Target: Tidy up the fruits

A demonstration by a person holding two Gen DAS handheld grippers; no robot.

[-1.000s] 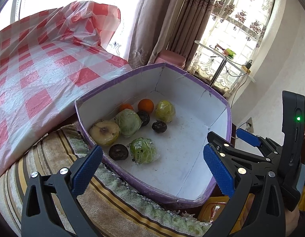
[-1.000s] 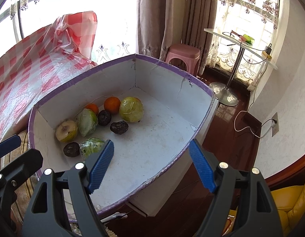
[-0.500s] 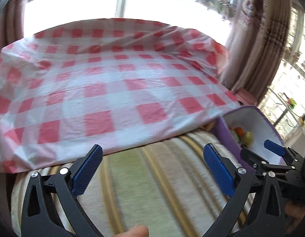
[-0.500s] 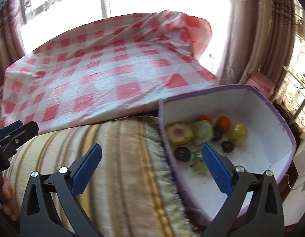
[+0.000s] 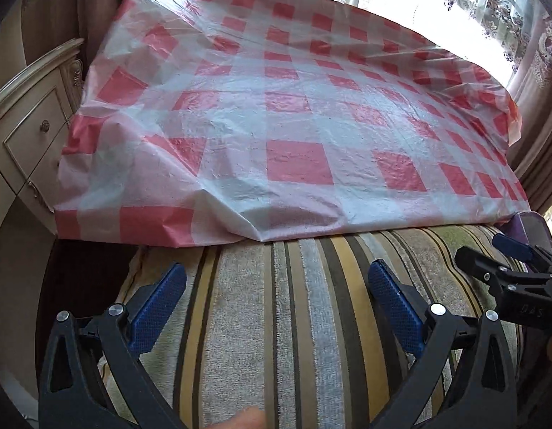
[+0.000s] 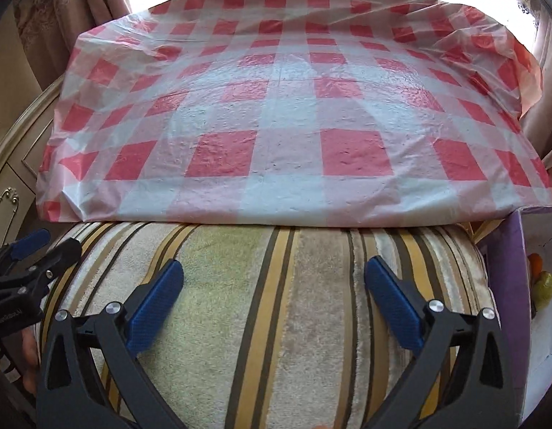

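Note:
In the right wrist view the purple-edged white box [image 6: 508,286] shows only at the right edge, with an orange fruit [image 6: 535,262] and a yellow-green fruit [image 6: 544,286] inside; the other fruits are out of sight. My right gripper [image 6: 274,304] hangs open over a striped cushion [image 6: 276,357], nothing between its blue pads. My left gripper [image 5: 276,304] is also open and empty over the same cushion [image 5: 311,357]. In the left wrist view only a purple corner of the box [image 5: 526,225] peeks in at the right. Each gripper appears at the edge of the other's view.
A red-and-white checked plastic cloth [image 5: 294,125] covers the raised surface beyond the cushion, also wide across the right wrist view [image 6: 294,107]. A cream drawer cabinet [image 5: 29,136] stands at the left. Curtains and a bright window lie behind.
Both views have swung left, from looking into the fruit box to facing the checked cloth and cushion; the box slid to the right edge. The right jaws have spread wider.

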